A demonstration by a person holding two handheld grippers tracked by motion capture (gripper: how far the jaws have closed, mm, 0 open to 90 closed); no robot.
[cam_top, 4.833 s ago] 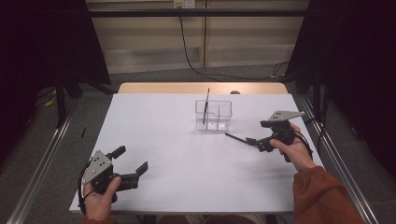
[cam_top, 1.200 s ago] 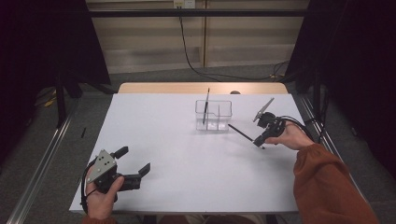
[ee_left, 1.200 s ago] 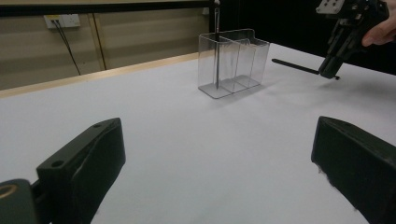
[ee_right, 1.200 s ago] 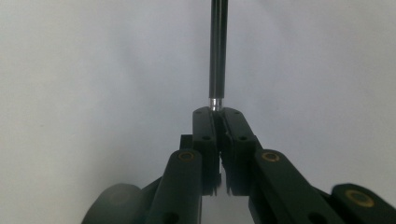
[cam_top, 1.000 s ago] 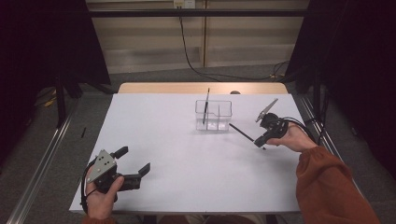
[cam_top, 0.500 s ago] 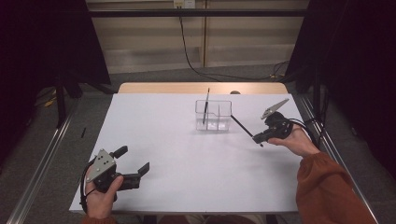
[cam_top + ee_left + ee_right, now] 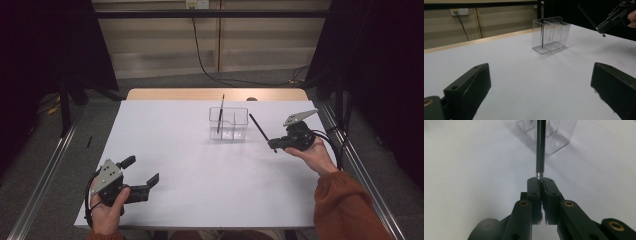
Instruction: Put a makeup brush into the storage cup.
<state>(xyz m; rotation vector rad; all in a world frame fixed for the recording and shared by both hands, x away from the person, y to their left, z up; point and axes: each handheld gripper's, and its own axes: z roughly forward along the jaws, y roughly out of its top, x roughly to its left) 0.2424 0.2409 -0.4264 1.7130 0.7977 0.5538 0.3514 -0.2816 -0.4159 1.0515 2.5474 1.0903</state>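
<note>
Your left gripper rests low on the near left of the white table, its jaws spread wide with nothing between them. Past the middle of the table stands a clear plastic holder with two compartments; one dark stick stands upright in its left compartment. Just right of the holder, your right gripper hangs above the table with its jaws clamped together on the end of a black pencil, which slants up and back toward the holder's right side.
</note>
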